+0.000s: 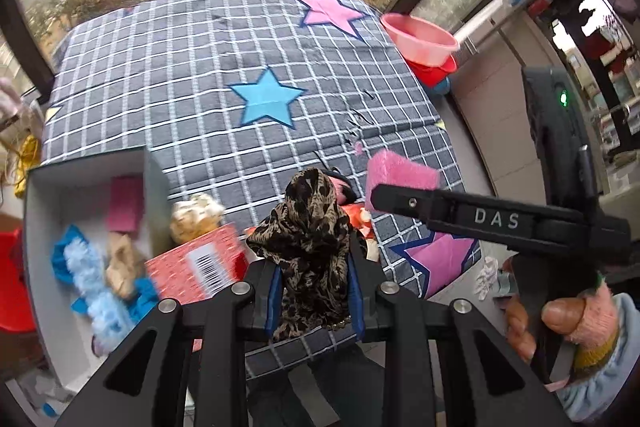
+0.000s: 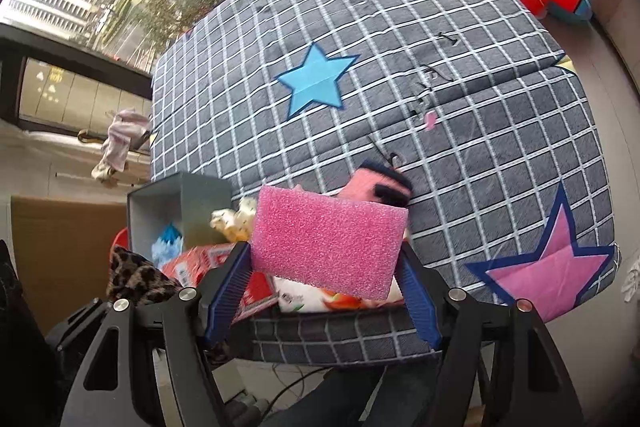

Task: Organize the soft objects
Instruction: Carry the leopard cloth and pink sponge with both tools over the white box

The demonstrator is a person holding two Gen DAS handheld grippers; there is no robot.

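My left gripper [image 1: 316, 259] is shut on a leopard-print cloth [image 1: 312, 235], held bunched above the table's near edge. My right gripper [image 2: 326, 259] is shut on a pink sponge [image 2: 330, 241]; the sponge also shows in the left wrist view [image 1: 400, 179], to the right of the cloth. A grey open box [image 1: 156, 187] stands at the left; inside lie a pink sponge [image 1: 126, 203], a fluffy blue item [image 1: 96, 283] and a beige cloth [image 1: 122, 259]. The box also shows in the right wrist view [image 2: 200, 203].
The table wears a grey checked cover with stars [image 1: 240, 67]. A red carton [image 1: 204, 263], a cream plush [image 1: 196, 217] and a pink-and-navy item [image 2: 380, 187] lie near the front edge. Pink and red basins [image 1: 424, 47] stand at the far right corner.
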